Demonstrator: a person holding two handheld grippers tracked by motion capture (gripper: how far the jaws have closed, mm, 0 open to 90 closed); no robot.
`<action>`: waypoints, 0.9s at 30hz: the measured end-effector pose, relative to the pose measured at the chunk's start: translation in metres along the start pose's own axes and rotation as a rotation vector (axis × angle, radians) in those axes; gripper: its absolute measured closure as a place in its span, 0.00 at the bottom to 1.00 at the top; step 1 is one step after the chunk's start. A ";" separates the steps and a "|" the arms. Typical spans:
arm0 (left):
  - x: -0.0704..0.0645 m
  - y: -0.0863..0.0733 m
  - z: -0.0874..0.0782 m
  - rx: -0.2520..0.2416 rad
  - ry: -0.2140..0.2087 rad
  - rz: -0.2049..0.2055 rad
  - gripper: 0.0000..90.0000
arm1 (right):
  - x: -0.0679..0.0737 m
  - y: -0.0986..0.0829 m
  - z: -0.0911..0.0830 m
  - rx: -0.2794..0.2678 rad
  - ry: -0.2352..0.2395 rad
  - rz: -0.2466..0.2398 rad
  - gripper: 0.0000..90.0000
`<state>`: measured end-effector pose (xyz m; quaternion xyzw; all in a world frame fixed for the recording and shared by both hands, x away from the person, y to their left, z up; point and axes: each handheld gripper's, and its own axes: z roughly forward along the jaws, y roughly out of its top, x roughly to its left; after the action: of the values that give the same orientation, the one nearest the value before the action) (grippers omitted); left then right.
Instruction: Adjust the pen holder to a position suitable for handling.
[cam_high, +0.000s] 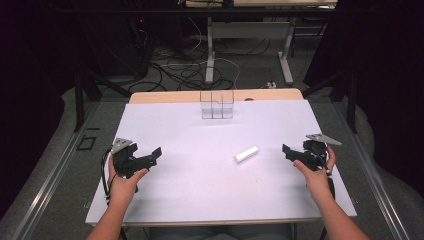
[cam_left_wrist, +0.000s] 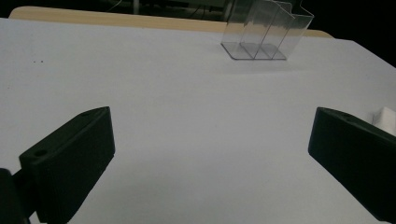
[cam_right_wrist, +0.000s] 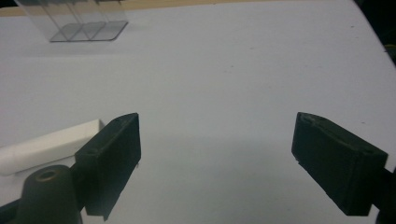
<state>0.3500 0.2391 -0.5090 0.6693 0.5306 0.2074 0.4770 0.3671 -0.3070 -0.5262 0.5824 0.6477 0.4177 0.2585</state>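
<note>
A small white block (cam_high: 246, 154) lies flat on the white table (cam_high: 200, 190), right of centre. Its end (cam_left_wrist: 385, 115) peeks past the right jaw in the left gripper view, and its length (cam_right_wrist: 44, 146) lies left of the left jaw in the right gripper view. A clear plastic divided holder (cam_high: 217, 104) stands at the table's far edge; I see the holder (cam_left_wrist: 261, 32) ahead in the left gripper view and the holder's base (cam_right_wrist: 79, 23) in the right gripper view. My left gripper (cam_high: 150, 157) (cam_left_wrist: 210, 154) is open, empty, at the left. My right gripper (cam_high: 289, 151) (cam_right_wrist: 217, 154) is open, empty, right of the block.
The wooden table edge (cam_high: 170, 96) shows beyond the white sheet. Behind it on the floor are cables (cam_high: 175, 70) and white desk legs (cam_high: 210, 55). Metal floor rails (cam_high: 45, 185) run along both sides.
</note>
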 end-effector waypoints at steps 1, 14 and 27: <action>0.000 0.000 0.000 0.002 0.000 0.008 0.00 | 0.001 0.000 0.000 0.004 0.020 -0.001 0.17; 0.002 -0.005 0.001 0.030 -0.012 -0.008 0.01 | 0.025 0.007 0.011 0.030 0.058 -0.044 0.17; 0.001 -0.010 -0.004 0.032 0.024 -0.008 0.02 | 0.060 0.046 0.020 0.097 0.100 -0.332 0.32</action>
<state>0.3418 0.2418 -0.5158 0.6720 0.5425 0.2050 0.4605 0.3972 -0.2449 -0.4890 0.4578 0.7663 0.3660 0.2630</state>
